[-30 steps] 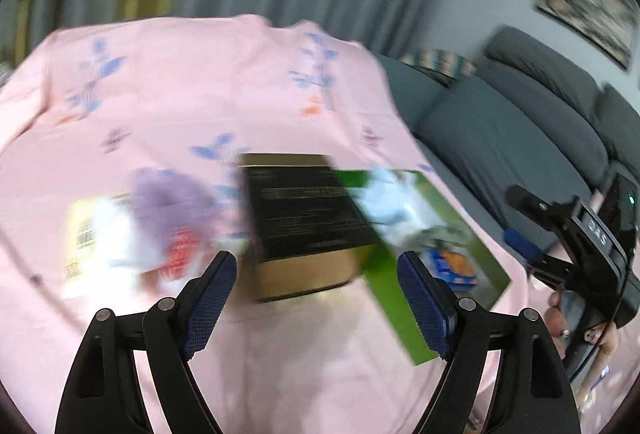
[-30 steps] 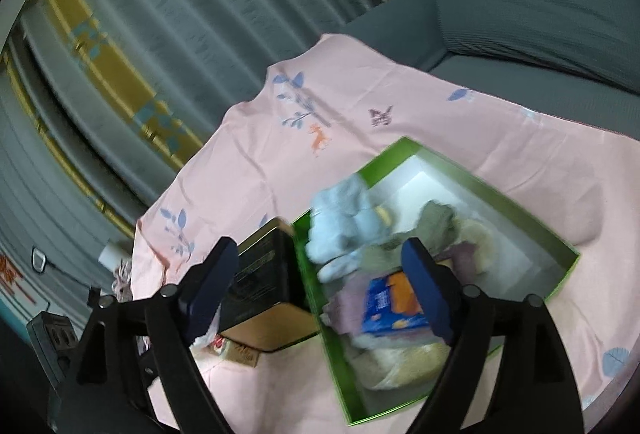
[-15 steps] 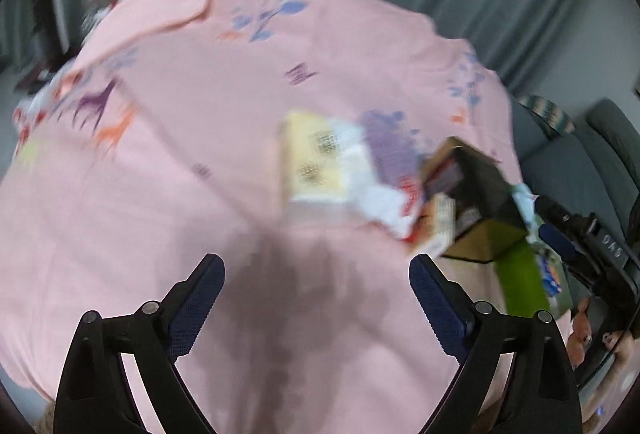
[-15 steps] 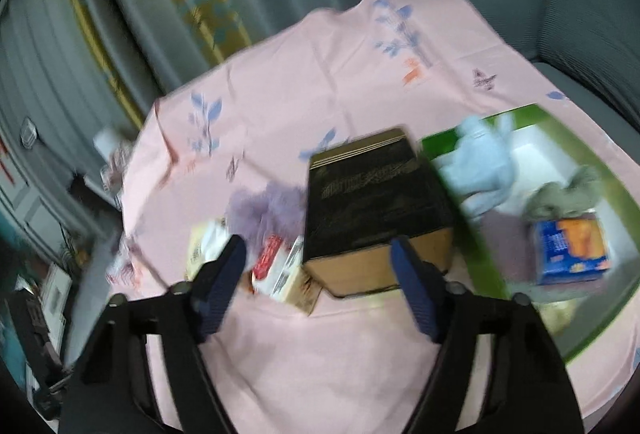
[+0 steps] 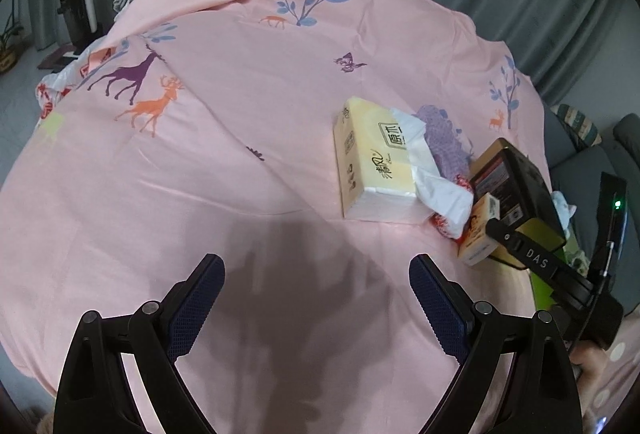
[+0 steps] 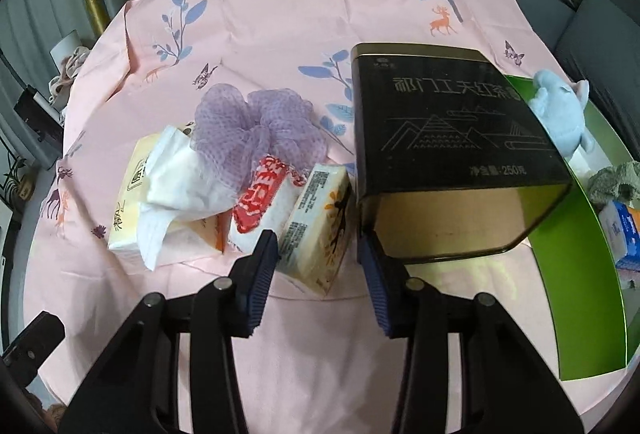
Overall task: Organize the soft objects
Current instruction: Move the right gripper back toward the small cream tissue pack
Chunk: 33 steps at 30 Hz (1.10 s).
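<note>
My right gripper [image 6: 316, 246] points down at a small cream and orange tissue pack [image 6: 316, 230]. Its jaws are closing with the pack between them, and the pads are not clearly pressing on it. Beside it lie a red and white pack [image 6: 260, 202], a yellow tissue pack [image 6: 128, 222] with white tissue pulled out, and a purple mesh bath pouf [image 6: 256, 130]. My left gripper [image 5: 316, 266] hangs open over bare pink cloth, well short of the yellow tissue pack [image 5: 372, 162]. The right gripper's body [image 5: 536, 262] shows at that view's right edge.
A black and gold tin [image 6: 452, 154] stands just right of the small pack, close to my right finger. Behind it a green box [image 6: 568, 274] holds a light blue plush [image 6: 560, 110], a grey-green cloth [image 6: 616, 182] and a blue pack [image 6: 624, 230]. A pink printed cloth [image 5: 200, 174] covers the table.
Both views have swung left, away from the green box and onto the pile of packs. My right jaws have narrowed around the small pack. My left jaws have widened a little.
</note>
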Available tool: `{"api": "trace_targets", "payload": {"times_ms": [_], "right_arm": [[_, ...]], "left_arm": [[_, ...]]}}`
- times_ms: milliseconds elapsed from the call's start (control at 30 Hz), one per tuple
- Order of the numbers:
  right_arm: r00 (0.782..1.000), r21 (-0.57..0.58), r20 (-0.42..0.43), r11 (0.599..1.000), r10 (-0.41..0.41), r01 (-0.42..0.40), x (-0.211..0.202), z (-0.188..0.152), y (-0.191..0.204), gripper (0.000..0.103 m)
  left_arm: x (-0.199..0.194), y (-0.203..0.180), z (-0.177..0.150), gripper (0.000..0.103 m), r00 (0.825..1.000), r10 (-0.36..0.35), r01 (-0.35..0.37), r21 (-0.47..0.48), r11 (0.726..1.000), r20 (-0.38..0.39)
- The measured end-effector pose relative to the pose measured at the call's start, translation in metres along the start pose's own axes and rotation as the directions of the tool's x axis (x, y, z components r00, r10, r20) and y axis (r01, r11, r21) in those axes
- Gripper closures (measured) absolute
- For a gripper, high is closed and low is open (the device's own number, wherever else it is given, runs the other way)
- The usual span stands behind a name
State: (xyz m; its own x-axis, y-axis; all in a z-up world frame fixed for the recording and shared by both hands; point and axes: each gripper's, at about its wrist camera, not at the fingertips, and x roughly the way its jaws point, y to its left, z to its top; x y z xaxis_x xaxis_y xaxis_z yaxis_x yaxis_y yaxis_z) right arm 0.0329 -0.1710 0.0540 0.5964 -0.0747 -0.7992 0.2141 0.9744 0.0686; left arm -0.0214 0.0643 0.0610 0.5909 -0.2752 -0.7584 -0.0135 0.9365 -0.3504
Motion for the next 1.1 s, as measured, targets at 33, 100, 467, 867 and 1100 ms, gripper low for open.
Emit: {"api": "trace_targets", "payload": {"times_ms": [33,100,467,867,1100], "right_arm": [[1.000,0.000,-0.004,1.000,0.005,-0.005,-0.001,0.000,0.000,0.064],[1.000,-0.007,-0.008,1.000,0.020,-0.020,-0.001,0.000,0.004,0.066],[0.999,-0.033,-0.042,0.999,0.003,-0.005,0.012,-0.008,0.021,0.068],[0.978,-0.018,-0.055,0.979,0.200,-0.201,-0.026,-0.017,0.012,0.079],[0.848,0.079,-0.210,0.873,0.486,-0.481,-0.025,-0.042,0.032,0.079]], "left_arm": [[0.001,0.000,0.001,0.009,1.000,-0.002,0.002,0.000,1.000,-0.002],[0.001,0.000,0.001,0.009,1.000,-0.011,0.011,-0.003,1.000,-0.007],[0.003,-0.003,0.000,0.009,1.000,-0.008,0.008,0.013,1.000,-0.013],[0.001,-0.002,-0.001,0.009,1.000,0.000,0.000,0.015,1.000,-0.007],[-0.001,0.005,0.001,0.009,1.000,-0.001,0.001,-0.014,1.000,-0.003]]}}
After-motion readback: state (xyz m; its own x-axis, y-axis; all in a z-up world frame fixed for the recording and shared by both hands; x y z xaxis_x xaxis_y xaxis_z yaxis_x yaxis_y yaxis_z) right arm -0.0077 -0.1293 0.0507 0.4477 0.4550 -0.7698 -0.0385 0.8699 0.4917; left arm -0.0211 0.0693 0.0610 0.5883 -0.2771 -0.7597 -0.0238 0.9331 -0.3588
